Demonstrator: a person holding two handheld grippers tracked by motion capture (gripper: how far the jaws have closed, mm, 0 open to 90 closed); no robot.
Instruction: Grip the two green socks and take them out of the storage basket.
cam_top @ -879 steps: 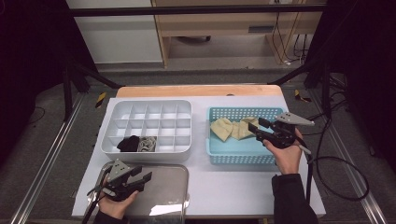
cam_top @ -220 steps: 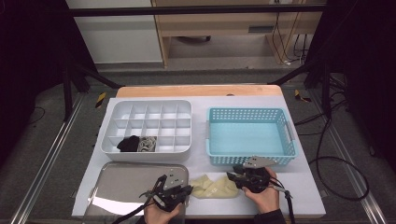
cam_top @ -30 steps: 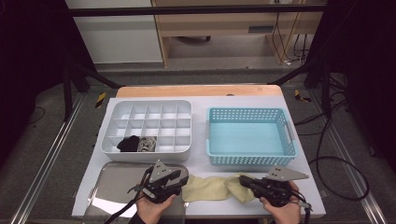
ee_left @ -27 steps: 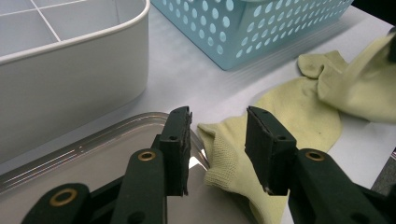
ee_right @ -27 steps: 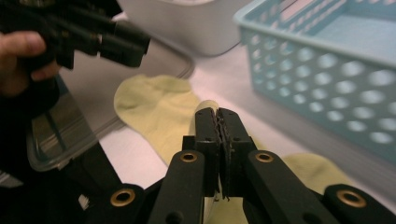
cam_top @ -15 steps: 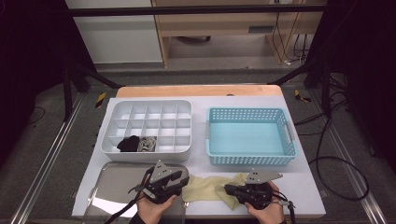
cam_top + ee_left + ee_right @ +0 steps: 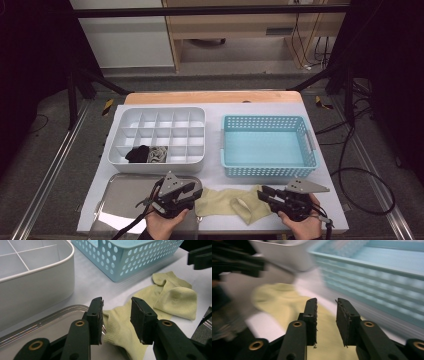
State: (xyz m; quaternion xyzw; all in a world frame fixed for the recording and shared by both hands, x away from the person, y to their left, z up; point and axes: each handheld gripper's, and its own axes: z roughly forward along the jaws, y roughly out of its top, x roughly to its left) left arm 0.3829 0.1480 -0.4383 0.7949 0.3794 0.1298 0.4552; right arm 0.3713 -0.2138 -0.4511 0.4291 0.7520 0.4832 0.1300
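High view: the right hand-held gripper [image 7: 264,192] has just opened, dropping the folded sock [image 7: 231,202]; left hand-held gripper [image 7: 196,192] half-open, pinning nothing, so folding continues.

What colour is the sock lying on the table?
Pale yellow-green sock, clearest in the left gripper view.

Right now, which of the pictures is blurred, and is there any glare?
The right gripper view is smeared by motion: the blue basket and yellow sock streak, its own tongs stay sharp. The left gripper view is crisp. In the high view, the metal tray reflects light; surroundings are dark.
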